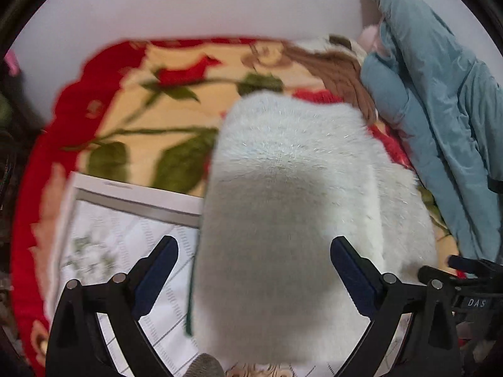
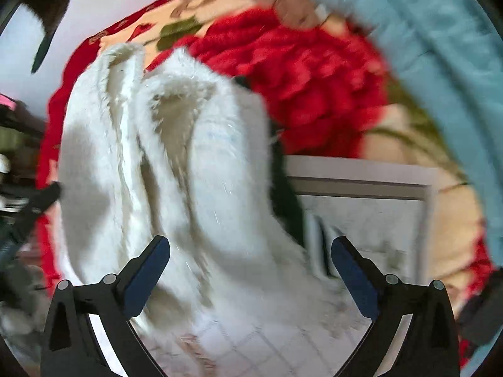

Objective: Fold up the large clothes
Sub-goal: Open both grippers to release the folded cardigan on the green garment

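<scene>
Both grippers, left (image 1: 254, 248) and right (image 2: 251, 248), stand with jaws wide, gripping nothing; the white fluffy garment (image 1: 283, 188) runs lengthwise away from them across the floral blanket (image 1: 132, 106).

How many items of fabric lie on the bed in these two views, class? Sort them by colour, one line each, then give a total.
White fluffy garment: 1
Blue-grey padded coat: 1
Brown knit: 1
Red floral blanket: 1
Pale patterned sheet: 1
Total: 5
</scene>
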